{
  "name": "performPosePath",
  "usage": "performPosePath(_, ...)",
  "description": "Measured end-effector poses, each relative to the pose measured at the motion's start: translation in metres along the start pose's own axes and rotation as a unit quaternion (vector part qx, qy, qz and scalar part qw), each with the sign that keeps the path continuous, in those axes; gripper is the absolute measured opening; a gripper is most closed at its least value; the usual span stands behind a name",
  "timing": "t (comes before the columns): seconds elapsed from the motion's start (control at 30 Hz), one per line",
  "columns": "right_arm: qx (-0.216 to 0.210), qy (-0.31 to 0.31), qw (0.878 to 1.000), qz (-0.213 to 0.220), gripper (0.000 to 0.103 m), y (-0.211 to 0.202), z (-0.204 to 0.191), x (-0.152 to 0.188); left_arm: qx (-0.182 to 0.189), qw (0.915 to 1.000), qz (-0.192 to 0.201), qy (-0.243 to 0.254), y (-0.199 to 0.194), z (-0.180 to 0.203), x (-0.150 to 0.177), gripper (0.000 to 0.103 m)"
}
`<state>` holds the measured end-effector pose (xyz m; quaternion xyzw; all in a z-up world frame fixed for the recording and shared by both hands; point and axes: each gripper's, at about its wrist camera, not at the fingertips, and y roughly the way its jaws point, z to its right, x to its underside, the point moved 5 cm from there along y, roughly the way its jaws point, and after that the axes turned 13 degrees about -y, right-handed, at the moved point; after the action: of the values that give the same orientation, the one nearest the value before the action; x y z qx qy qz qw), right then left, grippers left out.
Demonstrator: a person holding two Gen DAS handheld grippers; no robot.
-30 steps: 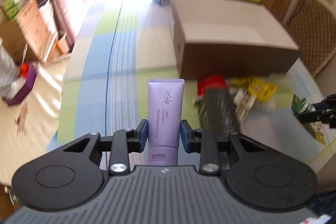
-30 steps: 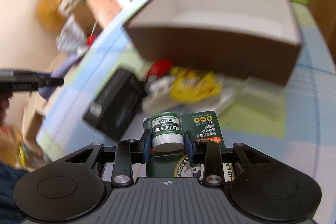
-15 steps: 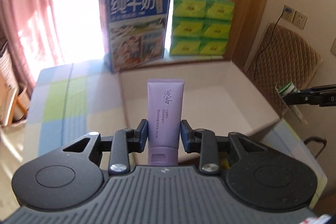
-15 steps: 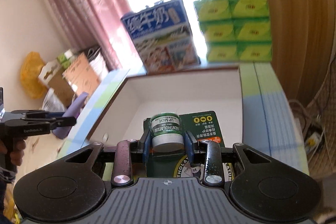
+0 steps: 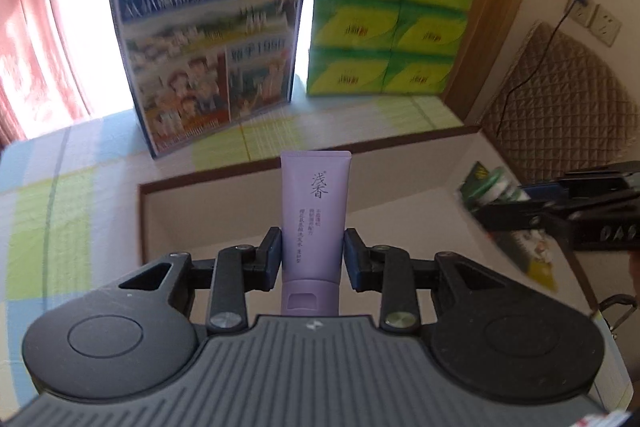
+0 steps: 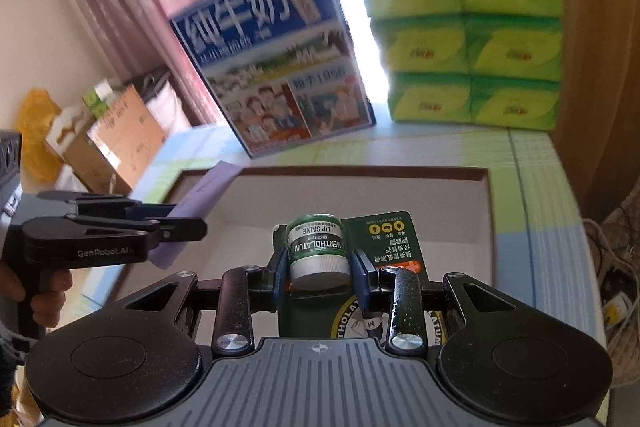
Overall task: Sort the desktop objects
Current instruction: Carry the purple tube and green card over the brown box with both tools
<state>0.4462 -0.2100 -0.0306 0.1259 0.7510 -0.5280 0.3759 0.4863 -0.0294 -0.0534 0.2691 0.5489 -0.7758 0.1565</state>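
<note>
So both loads hang over the box (image 6: 486,227), unreleased. Your left gripper (image 5: 313,255) clamps the tube (image 5: 314,211); your right gripper (image 6: 320,275), at its 3 o'clock, clamps the salve (image 6: 316,247).

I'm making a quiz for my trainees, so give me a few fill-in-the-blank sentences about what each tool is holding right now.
1. The left tongs grip a ____ tube.
2. The right tongs hold a lip salve jar on a dark ____ card.
3. Both items hang over an open cardboard ____.
4. The tissue packs are wrapped in ____.

Missing words: purple; green; box; green
</note>
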Motion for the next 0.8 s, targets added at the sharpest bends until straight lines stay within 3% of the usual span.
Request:
performPosePath(0.37,0.036,-0.078,0.991,-0.106,0.031,0.091,0.003,0.008,-0.043,0.9956,-0.083,-0.009,0.069,-0.001,0.005,0.028)
performPosePath(0.7,0.045,-0.071,0.989,-0.121,0.031,0.108,0.012,0.016,-0.059,0.9916,-0.114,-0.014,0.098,-0.005,0.013,0.028)
performPosePath(0.8,0.056,-0.068,0.988,-0.123,0.031,0.112,0.011,0.015,-0.069,0.9913,-0.112,-0.007,0.099,-0.007,0.014,0.032)
